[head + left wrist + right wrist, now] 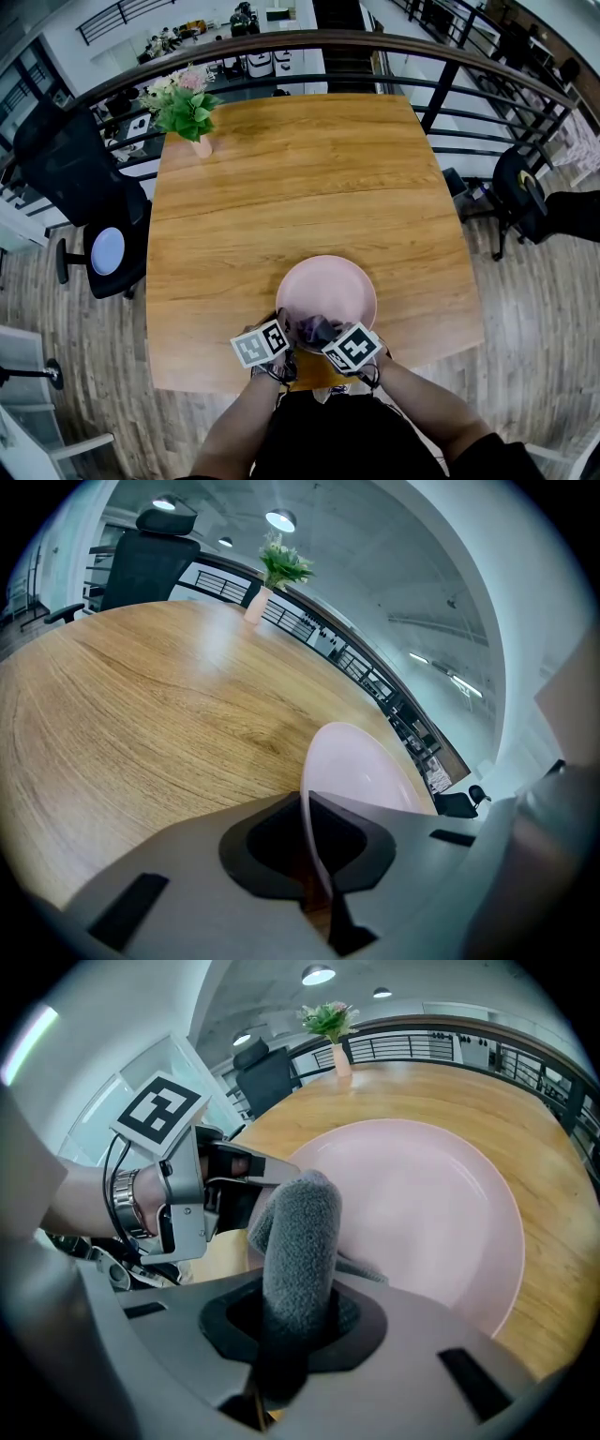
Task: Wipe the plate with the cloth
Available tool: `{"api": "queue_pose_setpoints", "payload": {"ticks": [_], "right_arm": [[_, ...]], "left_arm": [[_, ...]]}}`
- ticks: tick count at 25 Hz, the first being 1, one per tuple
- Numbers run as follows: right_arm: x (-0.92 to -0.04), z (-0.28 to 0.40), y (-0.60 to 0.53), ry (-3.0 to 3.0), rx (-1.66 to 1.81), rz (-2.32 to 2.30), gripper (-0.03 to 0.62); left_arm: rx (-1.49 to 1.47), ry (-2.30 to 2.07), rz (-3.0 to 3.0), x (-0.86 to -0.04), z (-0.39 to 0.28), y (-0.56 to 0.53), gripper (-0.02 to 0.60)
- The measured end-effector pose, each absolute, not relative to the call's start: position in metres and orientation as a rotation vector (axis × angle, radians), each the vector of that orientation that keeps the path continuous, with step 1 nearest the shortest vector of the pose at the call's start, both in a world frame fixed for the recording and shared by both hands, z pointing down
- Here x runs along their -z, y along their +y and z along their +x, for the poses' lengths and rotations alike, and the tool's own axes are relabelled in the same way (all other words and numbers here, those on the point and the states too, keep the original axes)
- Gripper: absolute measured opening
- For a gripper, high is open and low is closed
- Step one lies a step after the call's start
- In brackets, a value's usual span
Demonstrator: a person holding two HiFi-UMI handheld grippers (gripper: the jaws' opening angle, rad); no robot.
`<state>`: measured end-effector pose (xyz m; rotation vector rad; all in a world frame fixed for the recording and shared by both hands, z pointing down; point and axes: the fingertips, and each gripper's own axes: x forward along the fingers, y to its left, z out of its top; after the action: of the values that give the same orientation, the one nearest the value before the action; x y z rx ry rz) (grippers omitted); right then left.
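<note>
While the pink plate (326, 291) lies at the near edge of the wooden table (281, 187), just in front of the person, the left gripper (319, 878) has its jaws clenched on the thin near rim and seems to steady it. The right gripper (295, 1335) grasps a grey cloth (300, 1232), rolled thick between its jaws. The free end of the cloth is over the near left part of the plate, and one fold seems to rest on the surface. I judge that the wiping is at its beginning or in its middle. No dirt and no wet trace show on the plate, so I cannot say how much is wiped. The far and right parts are probably left. Farther away, a vase of flowers (192, 108) stands at the far left corner of the table.
</note>
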<state>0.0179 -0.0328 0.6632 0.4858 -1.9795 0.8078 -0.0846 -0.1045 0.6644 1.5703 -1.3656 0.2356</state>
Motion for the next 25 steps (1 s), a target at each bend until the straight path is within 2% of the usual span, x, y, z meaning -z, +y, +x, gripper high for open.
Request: {"api": "queue_pose_setpoints", "payload": {"ticks": [16, 25], "right_arm": [[-0.667, 0.089, -0.084, -1.866, -0.609, 0.603, 0.072], [-0.666, 0.103, -0.123, -1.852, -0.583, 0.691, 0.072]], "left_arm": [[-0.233, -1.362, 1.570, -0.664, -0.085, -0.105, 0.031], [-0.233, -1.358, 1.571, -0.663, -0.084, -0.106, 0.031]]}}
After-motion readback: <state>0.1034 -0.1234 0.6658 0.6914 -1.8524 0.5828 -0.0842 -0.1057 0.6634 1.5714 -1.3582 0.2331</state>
